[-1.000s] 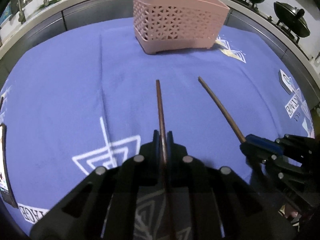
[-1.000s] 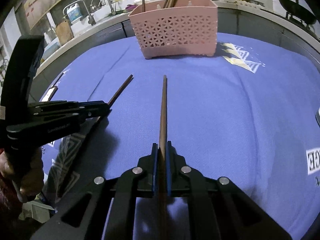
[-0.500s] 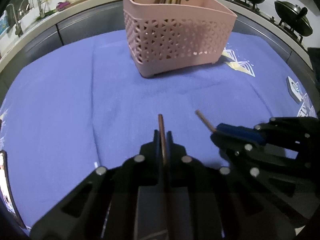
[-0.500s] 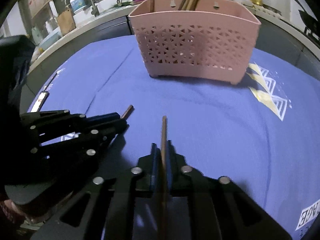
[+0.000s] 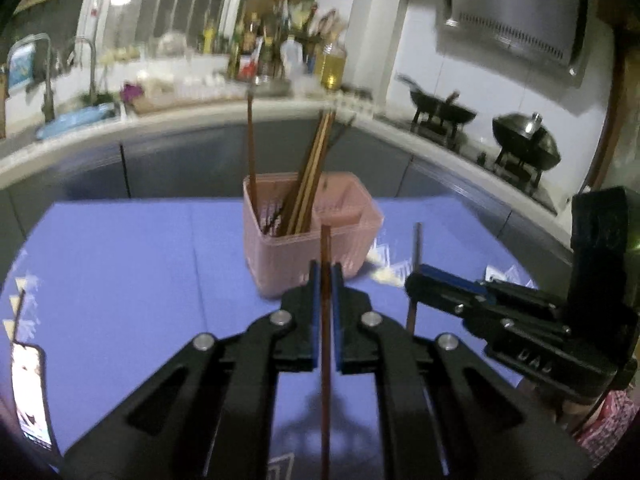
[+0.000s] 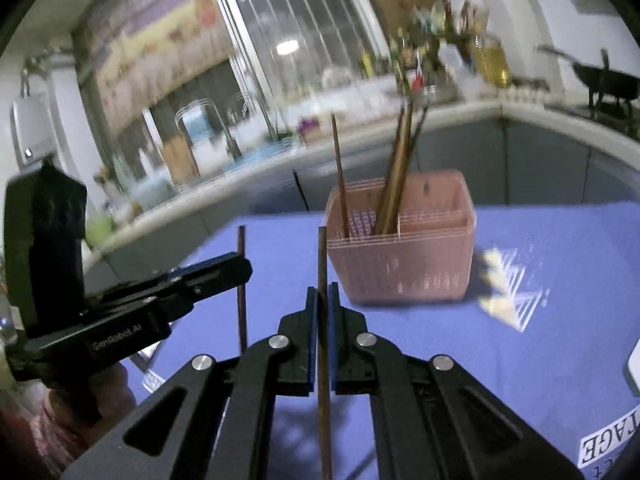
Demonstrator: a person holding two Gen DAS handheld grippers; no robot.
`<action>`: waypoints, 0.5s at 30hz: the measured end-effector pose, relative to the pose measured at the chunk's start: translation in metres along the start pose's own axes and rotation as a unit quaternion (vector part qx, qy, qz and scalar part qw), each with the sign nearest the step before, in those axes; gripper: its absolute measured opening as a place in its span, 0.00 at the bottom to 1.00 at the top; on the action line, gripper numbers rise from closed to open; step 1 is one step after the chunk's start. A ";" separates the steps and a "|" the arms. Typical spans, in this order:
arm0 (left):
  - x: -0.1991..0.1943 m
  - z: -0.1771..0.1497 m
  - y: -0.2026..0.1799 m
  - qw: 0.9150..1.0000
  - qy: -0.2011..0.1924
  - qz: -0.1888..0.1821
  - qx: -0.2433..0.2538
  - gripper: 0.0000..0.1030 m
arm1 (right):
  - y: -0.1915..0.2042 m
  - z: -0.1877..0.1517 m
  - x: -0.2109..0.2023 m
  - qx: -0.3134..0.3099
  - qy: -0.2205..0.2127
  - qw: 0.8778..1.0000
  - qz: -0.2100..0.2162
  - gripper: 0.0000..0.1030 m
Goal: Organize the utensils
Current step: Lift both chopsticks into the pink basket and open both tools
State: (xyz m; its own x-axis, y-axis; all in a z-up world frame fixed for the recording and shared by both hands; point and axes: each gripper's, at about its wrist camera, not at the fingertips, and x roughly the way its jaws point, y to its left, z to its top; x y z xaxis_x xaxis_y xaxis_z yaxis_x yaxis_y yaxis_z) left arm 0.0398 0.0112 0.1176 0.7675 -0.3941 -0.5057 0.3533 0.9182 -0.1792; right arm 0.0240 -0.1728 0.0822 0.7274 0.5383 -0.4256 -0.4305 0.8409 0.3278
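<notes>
One brown chopstick (image 5: 325,264) is being pinched upright by the left gripper (image 5: 325,280), another chopstick (image 6: 321,264) by the right gripper (image 6: 322,304), near the pink basket (image 5: 288,264).

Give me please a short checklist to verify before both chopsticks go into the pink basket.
1. Left gripper shut on its chopstick: ok.
2. Right gripper shut on its chopstick: ok.
3. Both sticks upright: ok.
4. Pink basket upright on the blue cloth: ok.
5. Grippers apart, not touching: ok.
6. Lower tips above the basket rim: cannot tell.
</notes>
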 end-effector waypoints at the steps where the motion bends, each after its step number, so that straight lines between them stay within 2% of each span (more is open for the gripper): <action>1: -0.004 0.003 -0.001 1.000 -0.007 0.002 0.001 0.04 | 0.000 0.003 -0.004 0.000 -0.009 1.000 0.001 0.05; 5: -0.010 0.005 -0.007 1.000 -0.017 0.003 0.009 0.04 | 0.001 0.008 -0.008 0.003 -0.023 1.000 0.003 0.05; 7: -0.009 0.003 -0.009 0.999 -0.022 0.015 0.018 0.05 | 0.001 0.005 -0.005 -0.002 -0.016 1.000 -0.004 0.05; 11: -0.003 0.002 -0.008 1.000 -0.004 0.007 0.015 0.05 | 0.002 -0.005 0.008 -0.001 0.009 1.000 -0.015 0.05; 15: -0.003 0.013 -0.006 1.000 -0.009 -0.002 0.009 0.04 | 0.001 0.006 0.010 -0.001 0.005 1.000 -0.014 0.05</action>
State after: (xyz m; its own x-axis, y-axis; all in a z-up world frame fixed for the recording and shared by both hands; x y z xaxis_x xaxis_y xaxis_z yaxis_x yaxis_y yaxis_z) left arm 0.0421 0.0068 0.1312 0.7753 -0.3982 -0.4903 0.3653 0.9159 -0.1662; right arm 0.0338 -0.1672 0.0830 0.7341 0.5150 -0.4425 -0.4109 0.8558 0.3143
